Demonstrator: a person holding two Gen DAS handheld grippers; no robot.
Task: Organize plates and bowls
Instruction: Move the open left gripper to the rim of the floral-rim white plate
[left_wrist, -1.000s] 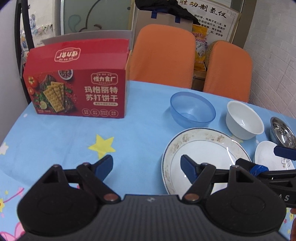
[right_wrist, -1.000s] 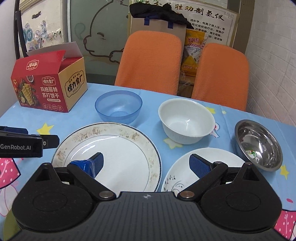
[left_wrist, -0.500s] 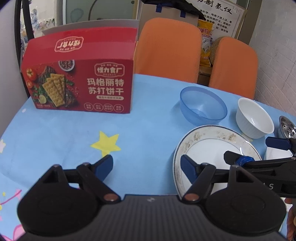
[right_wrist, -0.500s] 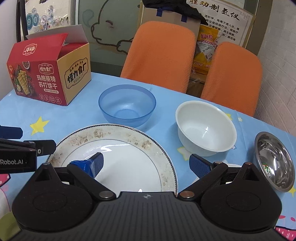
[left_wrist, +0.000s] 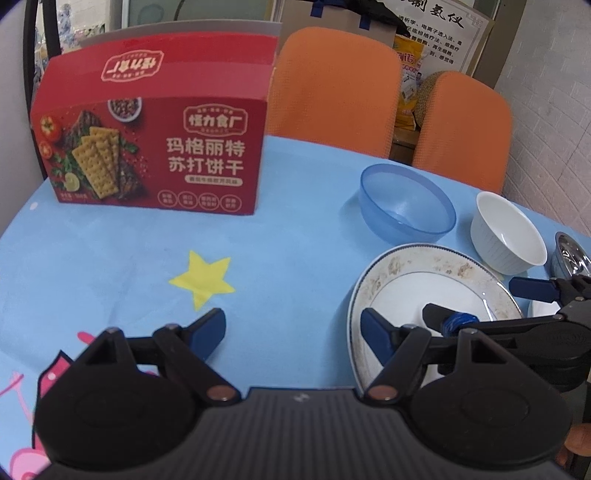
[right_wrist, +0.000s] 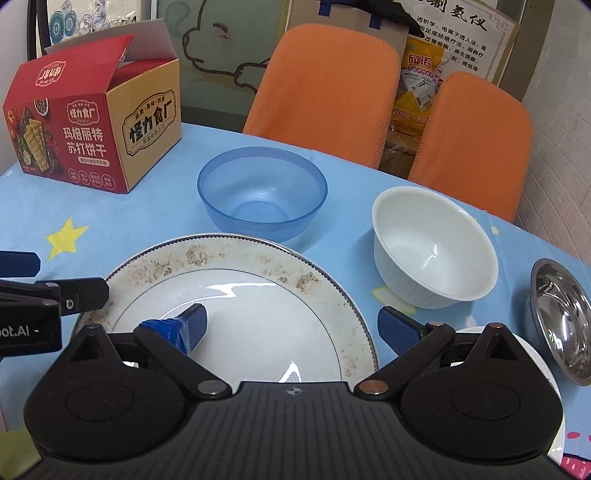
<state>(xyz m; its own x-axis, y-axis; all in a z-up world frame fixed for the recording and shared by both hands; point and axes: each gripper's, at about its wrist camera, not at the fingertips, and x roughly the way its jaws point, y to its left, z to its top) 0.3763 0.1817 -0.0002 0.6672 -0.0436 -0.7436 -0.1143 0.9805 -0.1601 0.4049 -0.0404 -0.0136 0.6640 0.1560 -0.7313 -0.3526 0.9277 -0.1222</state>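
A large white plate with a speckled rim (right_wrist: 258, 295) lies on the blue tablecloth; it also shows in the left wrist view (left_wrist: 424, 273). Behind it stand a blue plastic bowl (right_wrist: 262, 192), a white bowl (right_wrist: 432, 251) and a steel bowl (right_wrist: 561, 317). A smaller white plate (right_wrist: 535, 354) lies at the right, mostly hidden. My right gripper (right_wrist: 291, 325) is open above the large plate's near half. My left gripper (left_wrist: 293, 328) is open, its right finger over the plate's left rim, its left finger over bare cloth.
An open red cracker box (right_wrist: 85, 129) stands at the table's back left. Two orange chairs (right_wrist: 325, 81) stand behind the table. The table's far edge runs just behind the bowls.
Both grippers have moved forward and lower toward the large plate. The right gripper now covers most of the small plate. Nothing has been gripped.
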